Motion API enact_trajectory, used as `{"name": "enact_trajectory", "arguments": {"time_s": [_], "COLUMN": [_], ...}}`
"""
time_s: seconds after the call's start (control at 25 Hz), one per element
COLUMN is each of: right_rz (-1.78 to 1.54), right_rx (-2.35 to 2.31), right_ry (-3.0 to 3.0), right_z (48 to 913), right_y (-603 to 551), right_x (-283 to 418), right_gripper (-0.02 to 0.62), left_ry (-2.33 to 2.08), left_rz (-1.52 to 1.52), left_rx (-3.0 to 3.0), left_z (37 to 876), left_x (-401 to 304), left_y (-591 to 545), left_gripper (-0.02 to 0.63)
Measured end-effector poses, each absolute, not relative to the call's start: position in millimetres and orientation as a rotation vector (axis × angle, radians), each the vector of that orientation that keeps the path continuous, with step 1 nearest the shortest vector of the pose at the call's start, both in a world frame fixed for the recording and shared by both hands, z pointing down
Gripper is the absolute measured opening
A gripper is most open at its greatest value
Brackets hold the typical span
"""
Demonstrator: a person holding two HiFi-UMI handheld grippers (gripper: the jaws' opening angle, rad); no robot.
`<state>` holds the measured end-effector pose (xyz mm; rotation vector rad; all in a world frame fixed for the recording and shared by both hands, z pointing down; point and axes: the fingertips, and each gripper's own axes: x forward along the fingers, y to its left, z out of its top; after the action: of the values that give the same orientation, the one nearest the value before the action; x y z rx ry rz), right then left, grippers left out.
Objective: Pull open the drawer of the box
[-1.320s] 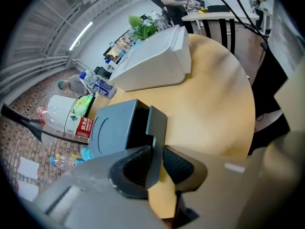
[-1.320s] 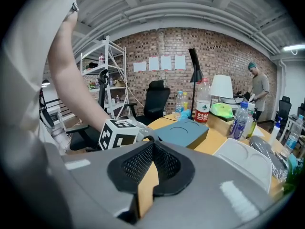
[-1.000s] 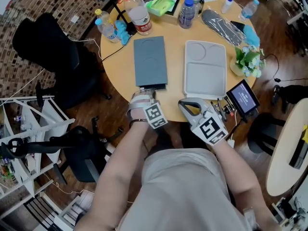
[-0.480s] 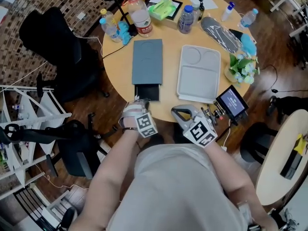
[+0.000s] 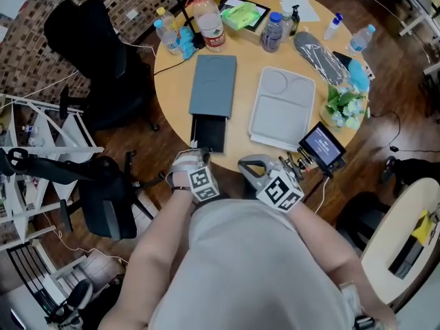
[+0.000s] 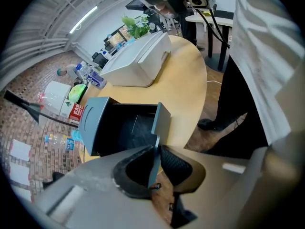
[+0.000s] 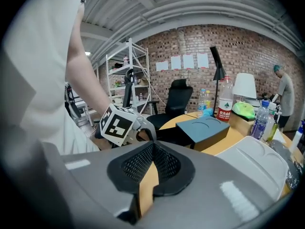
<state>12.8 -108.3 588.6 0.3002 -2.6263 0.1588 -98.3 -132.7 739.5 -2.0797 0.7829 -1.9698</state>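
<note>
Gripping the thin front panel of the dark, open-topped drawer (image 6: 125, 128), my left tongs (image 6: 155, 152) are narrowed onto it, a ribbed pad pressing on each face. The jaws have just eased apart a shade, with the panel between them. The drawer stands pulled out of the slate-blue rectangular box (image 5: 213, 84), reaching toward the near edge of the round tan wooden desk (image 5: 239, 139). My right tongs (image 7: 152, 151) hang just off that near edge, right of the drawer, with their tips closed together on nothing. In the head view the left tongs' tips are too small for me to make out against the drawer front. The drawer's inside is too dark to read. A pale grey plastic tray (image 5: 282, 108) lies right of the box.
</note>
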Motion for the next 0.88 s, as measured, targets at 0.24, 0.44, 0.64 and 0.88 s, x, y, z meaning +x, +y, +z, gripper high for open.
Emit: {"name": "enact_trajectory", "arguments": {"time_s": [0.24,0.44,0.64,0.88], "right_rz": [0.141,0.122,0.143,0.157], "right_rx": [0.232,0.213,0.224,0.256], "right_ry": [-2.647,-2.663,-2.670,-2.675], "right_z": [583,580,580,579], "right_y": [-102,-99,-95,-94], "right_x": [14,10,7,10], "right_gripper": [0.005,0.005,0.005,0.005], "left_ry": [0.799,0.822,0.817,0.800], "left_rz": [-2.020,-2.033,-2.046,-2.063], "left_rx": [-2.085,-2.087,-2.086,-2.097], "left_z": [743,743,747,752], "left_x": [-101,-103,-102,-103], "left_y": [-103,-96,-92,-90], "left_gripper": [0.058,0.060,0.058,0.058]}}
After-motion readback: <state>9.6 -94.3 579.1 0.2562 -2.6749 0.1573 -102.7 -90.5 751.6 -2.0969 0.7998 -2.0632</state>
